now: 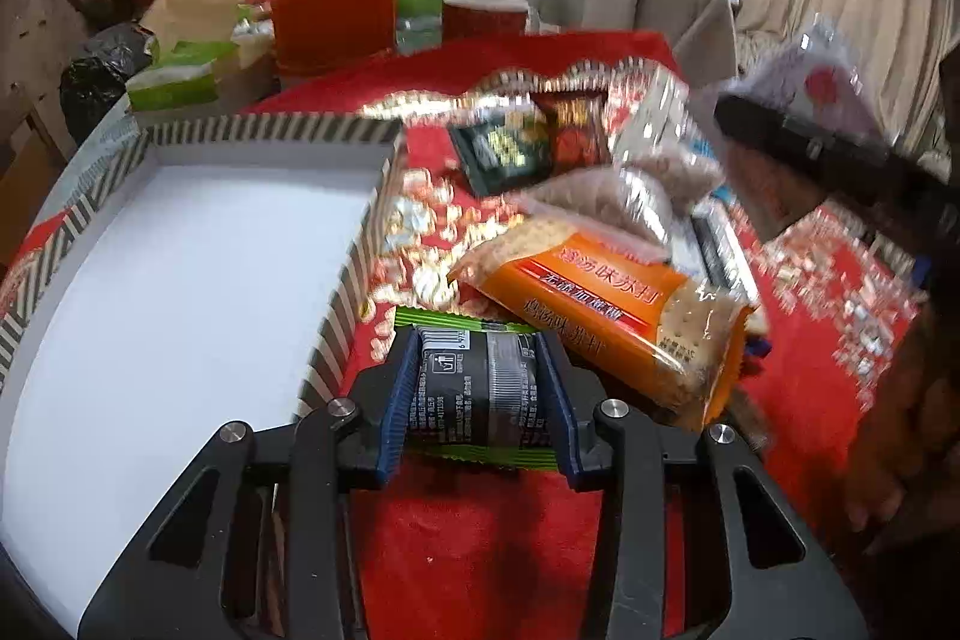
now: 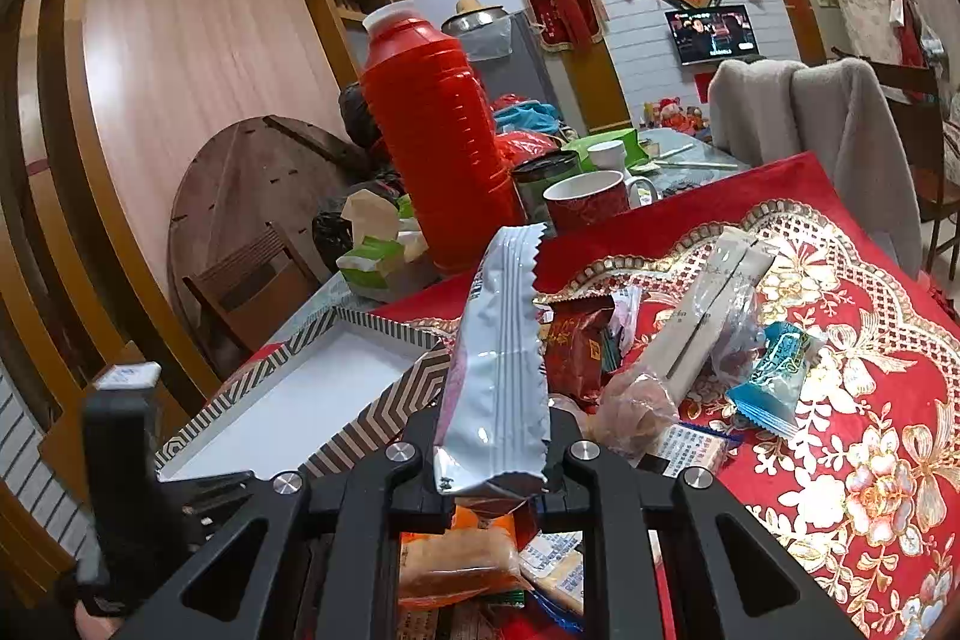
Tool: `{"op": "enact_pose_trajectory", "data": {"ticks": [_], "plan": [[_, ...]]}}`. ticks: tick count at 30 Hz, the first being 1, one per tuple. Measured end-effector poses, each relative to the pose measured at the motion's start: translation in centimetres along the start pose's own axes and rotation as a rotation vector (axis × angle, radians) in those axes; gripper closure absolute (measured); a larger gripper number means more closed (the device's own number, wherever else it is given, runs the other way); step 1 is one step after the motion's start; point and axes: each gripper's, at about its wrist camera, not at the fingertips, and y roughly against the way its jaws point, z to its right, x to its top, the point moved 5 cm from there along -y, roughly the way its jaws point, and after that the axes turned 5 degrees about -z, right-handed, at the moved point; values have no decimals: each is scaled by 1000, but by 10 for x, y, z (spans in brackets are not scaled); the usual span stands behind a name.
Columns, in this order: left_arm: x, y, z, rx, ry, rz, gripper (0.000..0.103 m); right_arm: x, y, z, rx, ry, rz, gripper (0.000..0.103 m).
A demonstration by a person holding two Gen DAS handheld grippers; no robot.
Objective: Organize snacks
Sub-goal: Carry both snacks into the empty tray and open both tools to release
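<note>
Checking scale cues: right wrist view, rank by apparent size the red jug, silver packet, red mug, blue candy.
1. Red jug, largest.
2. Silver packet, though it sits closest to the camera, so its size is inflated.
3. Red mug.
4. Blue candy, smallest, though not far off the mug.

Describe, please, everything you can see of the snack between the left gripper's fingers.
The snack is a small glossy foil-like packet, black with white print and a barcode, with green crimped ends. It lies flat, back side up, over the red cloth beside the tray, between the left gripper's blue pads, which touch its sides.
</note>
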Motion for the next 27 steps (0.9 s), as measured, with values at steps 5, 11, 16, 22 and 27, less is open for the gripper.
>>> {"op": "enact_pose_trajectory", "data": {"ticks": [5, 11, 16, 22, 27], "plan": [[13, 34, -5, -29, 34, 103, 65, -1, 2, -6, -4, 34, 18, 87], [37, 73, -38, 1, 102, 203, 65, -1, -3, -10, 15, 30, 1, 87], [44, 78, -86, 87, 188, 205, 65, 6, -10, -32, 80, 32, -21, 87], [26, 62, -141, 106, 317, 125, 65, 6, -51, -93, 193, 91, -130, 87], [19, 69, -157, 145, 352, 126, 65, 3, -95, -147, 201, 170, -207, 87]]}}
